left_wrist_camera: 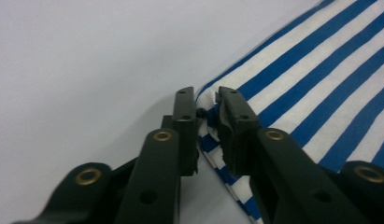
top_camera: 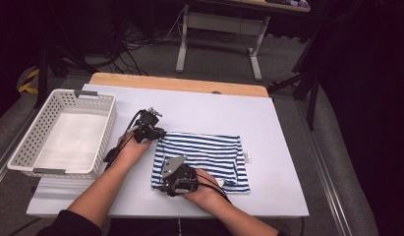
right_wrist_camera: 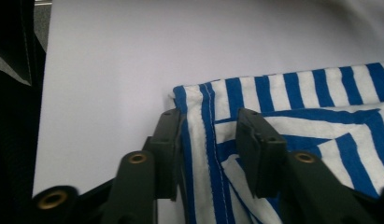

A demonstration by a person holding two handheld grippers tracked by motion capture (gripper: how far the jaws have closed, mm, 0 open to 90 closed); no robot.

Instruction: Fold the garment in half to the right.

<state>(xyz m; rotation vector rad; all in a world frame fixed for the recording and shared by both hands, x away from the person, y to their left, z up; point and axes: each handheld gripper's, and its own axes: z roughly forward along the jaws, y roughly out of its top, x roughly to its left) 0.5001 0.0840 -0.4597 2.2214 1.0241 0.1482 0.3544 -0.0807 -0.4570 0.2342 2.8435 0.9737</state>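
Note:
A blue-and-white striped cloth (top_camera: 209, 152) lies folded flat on the white tabletop (top_camera: 268, 118). My left gripper (top_camera: 158, 135) is at the cloth's far left corner. In the left gripper view its jaws stand close together with the edge of the striped cloth (left_wrist_camera: 311, 79) pinched between them, so the left gripper (left_wrist_camera: 206, 100) is shut on it. My right gripper (top_camera: 159, 185) is at the near left corner. In the right gripper view the hemmed corner of the cloth (right_wrist_camera: 292, 88) lies between the jaws of the right gripper (right_wrist_camera: 208, 121), which stand apart with a gap.
A white perforated basket (top_camera: 22, 147) stands at the left of the table, with nothing inside. Bare tabletop lies behind and to the right of the cloth. Beyond the table are a desk frame (top_camera: 219, 24) and cables on the floor.

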